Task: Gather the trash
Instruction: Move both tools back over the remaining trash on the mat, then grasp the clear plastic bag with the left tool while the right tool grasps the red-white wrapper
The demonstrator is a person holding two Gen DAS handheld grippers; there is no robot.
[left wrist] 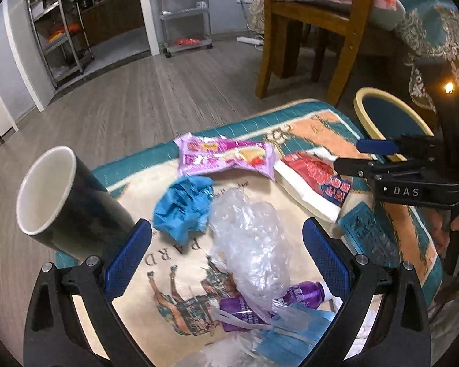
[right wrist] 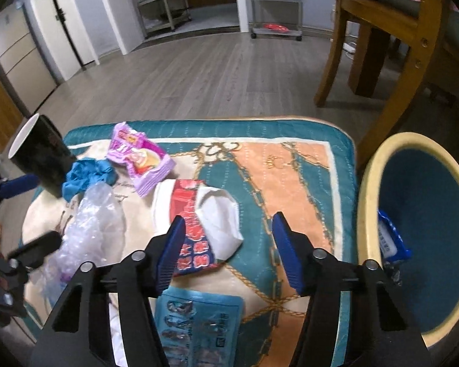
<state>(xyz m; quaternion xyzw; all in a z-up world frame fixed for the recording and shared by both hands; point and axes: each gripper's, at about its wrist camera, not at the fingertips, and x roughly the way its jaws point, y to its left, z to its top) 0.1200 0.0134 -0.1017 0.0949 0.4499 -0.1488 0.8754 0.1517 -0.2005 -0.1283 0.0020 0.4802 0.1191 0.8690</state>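
Observation:
Trash lies on a patterned cushion (right wrist: pixel 290 168): a purple snack wrapper (left wrist: pixel 226 157), a crumpled blue glove (left wrist: pixel 183 208), a clear plastic bag (left wrist: pixel 251 238), a red-and-white packet (right wrist: pixel 199 214), a teal sachet (right wrist: pixel 199 318), and a purple bottle (left wrist: pixel 303 293) under a blue face mask (left wrist: pixel 290 333). My left gripper (left wrist: pixel 226 235) hangs open over the clear bag, one finger on each side. My right gripper (right wrist: pixel 229 223) is open above the red-and-white packet, whose white part lies between the fingers without being pinched. In the left wrist view the right gripper (left wrist: pixel 352 154) reaches in from the right.
A black cup (left wrist: pixel 61 202) with a white inside stands at the cushion's left edge, close to my left finger. A yellow-rimmed bin (right wrist: pixel 367 183) with a blue packet (right wrist: pixel 391 241) inside sits right of the cushion. A wooden chair (right wrist: pixel 382 70) stands behind on the floor.

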